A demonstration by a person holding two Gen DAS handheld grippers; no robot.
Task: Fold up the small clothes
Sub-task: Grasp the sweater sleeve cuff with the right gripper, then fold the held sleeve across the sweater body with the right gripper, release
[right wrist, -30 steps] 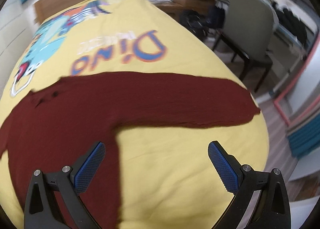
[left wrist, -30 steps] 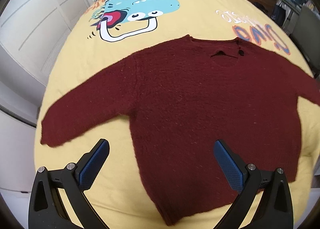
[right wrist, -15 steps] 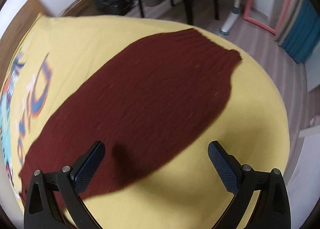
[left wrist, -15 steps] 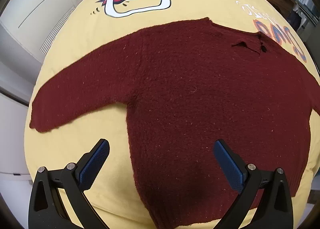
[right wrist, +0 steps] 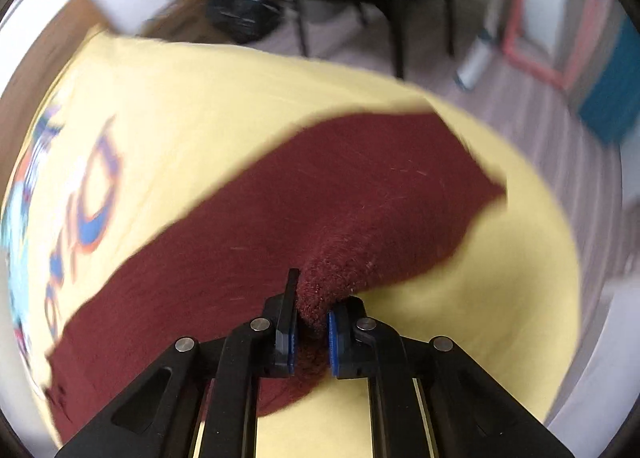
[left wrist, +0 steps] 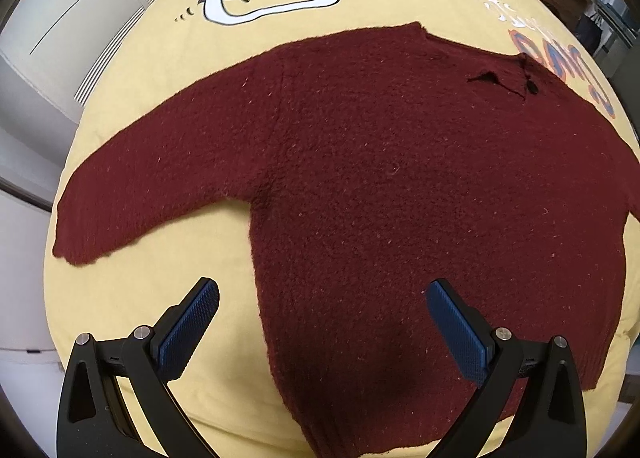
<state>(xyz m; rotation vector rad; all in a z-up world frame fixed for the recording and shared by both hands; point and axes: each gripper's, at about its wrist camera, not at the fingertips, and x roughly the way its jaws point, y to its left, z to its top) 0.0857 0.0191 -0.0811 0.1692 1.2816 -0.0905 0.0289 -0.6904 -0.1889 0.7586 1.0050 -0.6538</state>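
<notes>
On the yellow bedspread [left wrist: 132, 290], the dark red sweater [left wrist: 400, 186] lies spread flat, front up, both sleeves out to the sides, hem toward the near edge of the bed.

Risks, as judgement:
- The right gripper [right wrist: 311, 332] is clamped on a raised pinch of the right sleeve [right wrist: 360, 194], mid-sleeve rather than at the cuff. If the sleeve gets carried over from there, the cuff end probably droops and folds crooked.
- The pinch looks thick and fuzzy; the knit could slip out of the pads on a quick pull.
- Right view is blurred, so the exact bite depth is hard to tell.
- Nothing pins the body, so a sleeve pull could drag the whole sweater toward the right edge of the bed.

The left gripper [left wrist: 320, 322] hovers with jaws wide apart over the hem area, near the sweater's left side seam, holding nothing; contact with the fabric cannot be told. The left sleeve [left wrist: 152, 186] lies well out toward the bed's left edge, untouched.
</notes>
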